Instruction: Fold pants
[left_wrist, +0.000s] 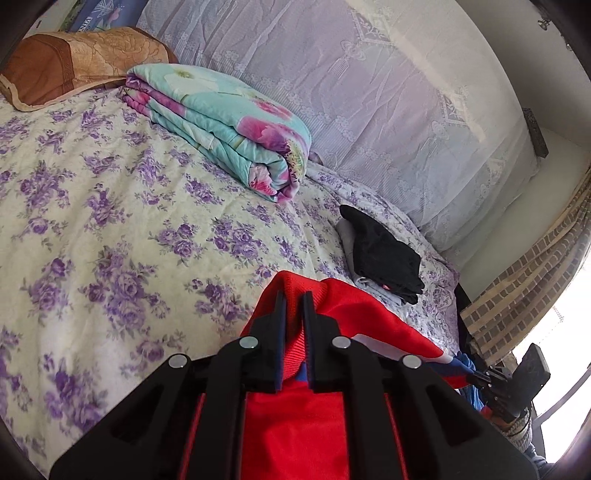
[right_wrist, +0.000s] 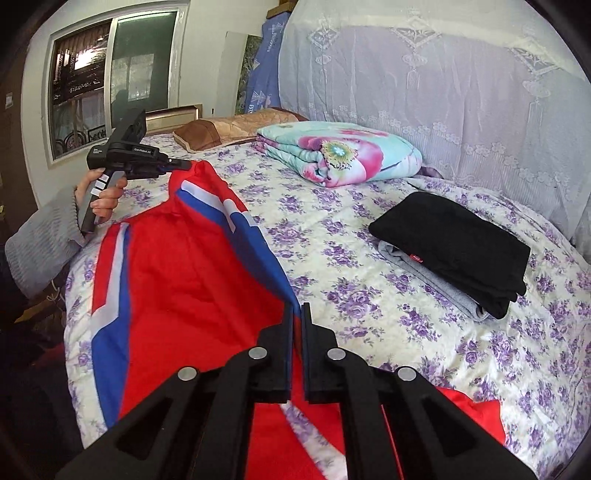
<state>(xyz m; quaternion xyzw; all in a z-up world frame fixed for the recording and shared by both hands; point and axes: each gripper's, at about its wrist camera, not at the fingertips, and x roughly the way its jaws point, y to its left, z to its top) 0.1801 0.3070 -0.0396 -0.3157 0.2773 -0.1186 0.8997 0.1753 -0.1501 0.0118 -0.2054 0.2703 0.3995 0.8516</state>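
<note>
Red pants with blue-and-white stripes stretched above floral bedsheet, pinched at one edge by left gripper, at other by right gripper; folded black garment nearby

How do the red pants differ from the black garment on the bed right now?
The red pants are spread open and partly lifted, while the black garment lies folded flat. The red pants carry blue and white stripes; the black garment is plain. The red pants are gripped by tools; the black garment sits untouched on grey clothing. Both are on the floral bedsheet.
</note>
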